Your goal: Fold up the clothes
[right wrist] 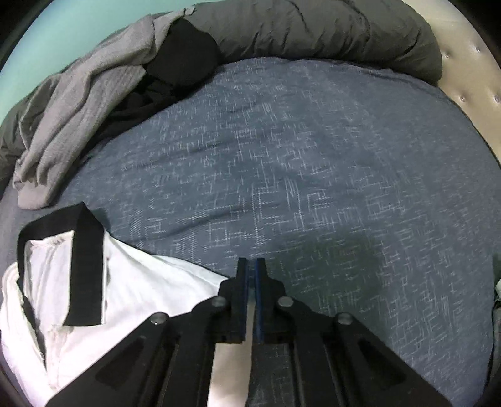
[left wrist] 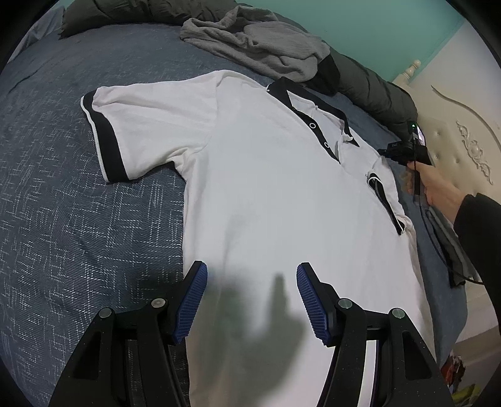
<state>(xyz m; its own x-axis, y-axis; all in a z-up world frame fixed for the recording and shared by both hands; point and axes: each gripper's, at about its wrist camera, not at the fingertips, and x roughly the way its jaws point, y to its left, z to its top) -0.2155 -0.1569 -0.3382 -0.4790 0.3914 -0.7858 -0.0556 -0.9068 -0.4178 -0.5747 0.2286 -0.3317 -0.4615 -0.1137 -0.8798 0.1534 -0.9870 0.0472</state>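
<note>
A white polo shirt (left wrist: 266, 175) with black collar and black sleeve cuffs lies face up, spread flat on the blue patterned bedspread (left wrist: 78, 219). My left gripper (left wrist: 252, 281) hovers open over the shirt's lower part, with its blue pads (left wrist: 194, 300) apart and nothing between them. In the right wrist view my right gripper (right wrist: 251, 263) is shut at the shirt's shoulder edge (right wrist: 175, 275) beside the collar (right wrist: 87, 266), and a strip of white cloth shows between its pads. A person's hand (left wrist: 438, 188) holds that gripper at the shirt's right side.
A crumpled grey garment (left wrist: 256, 43) and a black one (right wrist: 184, 59) lie beyond the collar. A dark grey rolled duvet (right wrist: 313, 28) runs along the far edge. A cream padded headboard (left wrist: 463, 147) stands to the right.
</note>
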